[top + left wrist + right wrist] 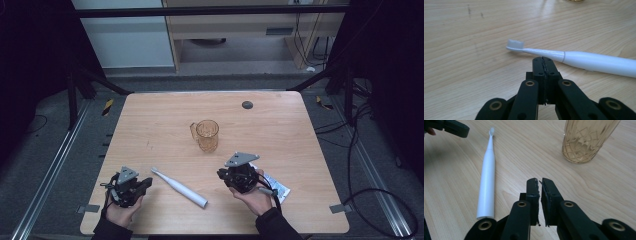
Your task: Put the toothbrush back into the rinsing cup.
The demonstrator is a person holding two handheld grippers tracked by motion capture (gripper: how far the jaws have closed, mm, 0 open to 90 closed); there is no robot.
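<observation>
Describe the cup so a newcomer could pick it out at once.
Start at the wooden table and look to its middle. The cup stands upright there, beyond the white toothbrush. It alone is amber and see-through, with a cut pattern and a handle.

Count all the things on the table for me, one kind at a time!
Electric toothbrush: 1
Amber glass mug: 1
Toothpaste tube (partly under the right hand): 1
Hand-held grippers: 2, left gripper, right gripper
Total: 5
</observation>
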